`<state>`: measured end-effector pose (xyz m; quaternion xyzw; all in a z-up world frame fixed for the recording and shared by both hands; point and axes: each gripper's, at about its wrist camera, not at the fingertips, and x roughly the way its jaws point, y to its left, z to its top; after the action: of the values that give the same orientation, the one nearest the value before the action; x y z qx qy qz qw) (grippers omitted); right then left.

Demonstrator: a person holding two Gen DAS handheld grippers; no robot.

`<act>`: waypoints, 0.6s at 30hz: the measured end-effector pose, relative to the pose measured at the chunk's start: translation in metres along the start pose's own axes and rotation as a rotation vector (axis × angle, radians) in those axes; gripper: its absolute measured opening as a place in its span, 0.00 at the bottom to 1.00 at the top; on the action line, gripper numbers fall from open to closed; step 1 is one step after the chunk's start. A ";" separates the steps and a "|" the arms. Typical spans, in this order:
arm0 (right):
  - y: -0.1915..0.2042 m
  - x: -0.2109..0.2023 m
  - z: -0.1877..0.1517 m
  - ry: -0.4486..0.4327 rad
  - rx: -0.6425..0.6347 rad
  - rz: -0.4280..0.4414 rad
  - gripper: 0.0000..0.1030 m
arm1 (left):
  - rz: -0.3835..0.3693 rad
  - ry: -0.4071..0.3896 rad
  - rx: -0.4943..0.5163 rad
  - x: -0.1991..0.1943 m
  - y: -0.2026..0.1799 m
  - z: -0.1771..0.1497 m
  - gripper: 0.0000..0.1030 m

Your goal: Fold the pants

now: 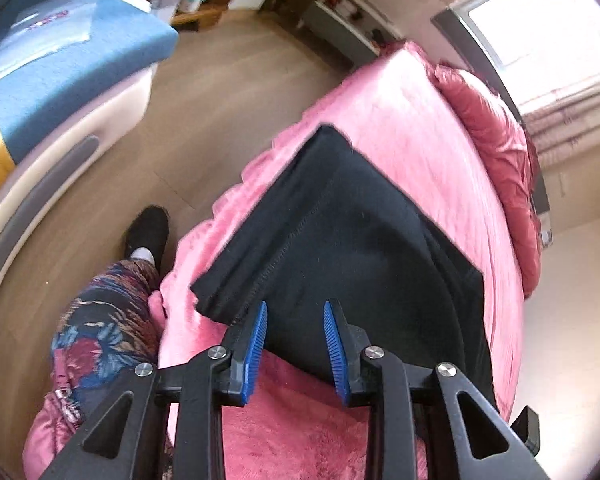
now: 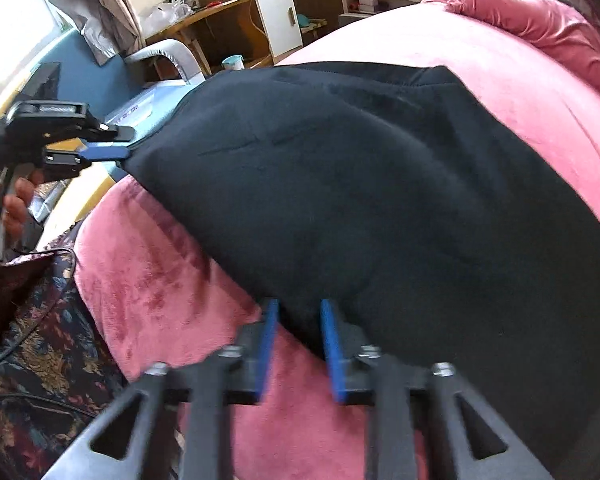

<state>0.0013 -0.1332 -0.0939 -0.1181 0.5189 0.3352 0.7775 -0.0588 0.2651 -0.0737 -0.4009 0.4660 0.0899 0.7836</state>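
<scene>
Black pants lie folded on a pink plush bed cover; they also fill the middle of the right wrist view. My left gripper is open, its blue pads either side of the pants' near edge. In the right wrist view the left gripper sits at the pants' left corner, blue pads close together at the cloth edge. My right gripper is open with the pants' near edge between its blue pads.
A pink pillow lies at the bed's far end. A blue-cushioned bench stands across the wood floor. The person's patterned skirt and black shoe are beside the bed. A white cabinet stands at the back.
</scene>
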 end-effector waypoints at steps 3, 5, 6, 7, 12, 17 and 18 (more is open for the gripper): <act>-0.002 0.002 0.001 -0.003 -0.002 0.004 0.12 | 0.060 -0.025 -0.035 -0.004 0.006 0.003 0.29; -0.001 0.004 0.000 -0.001 -0.009 0.001 0.12 | 0.101 -0.022 -0.059 -0.002 0.013 0.004 0.29; 0.001 0.006 0.001 0.000 -0.010 0.000 0.13 | 0.113 -0.010 -0.069 0.000 0.015 0.005 0.29; 0.002 0.008 0.002 0.001 -0.010 -0.001 0.13 | 0.104 -0.003 -0.078 0.002 0.017 0.005 0.29; -0.003 0.006 0.001 -0.002 0.004 0.011 0.08 | 0.110 -0.018 -0.002 0.013 0.004 0.007 0.17; -0.007 -0.007 0.002 -0.027 0.032 0.037 0.06 | 0.088 -0.076 0.069 -0.006 -0.003 0.013 0.06; -0.006 -0.011 0.002 -0.035 0.033 0.045 0.06 | 0.083 -0.078 0.076 -0.008 -0.003 0.014 0.06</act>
<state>0.0038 -0.1415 -0.0845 -0.0876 0.5134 0.3459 0.7804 -0.0530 0.2749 -0.0625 -0.3474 0.4542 0.1202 0.8116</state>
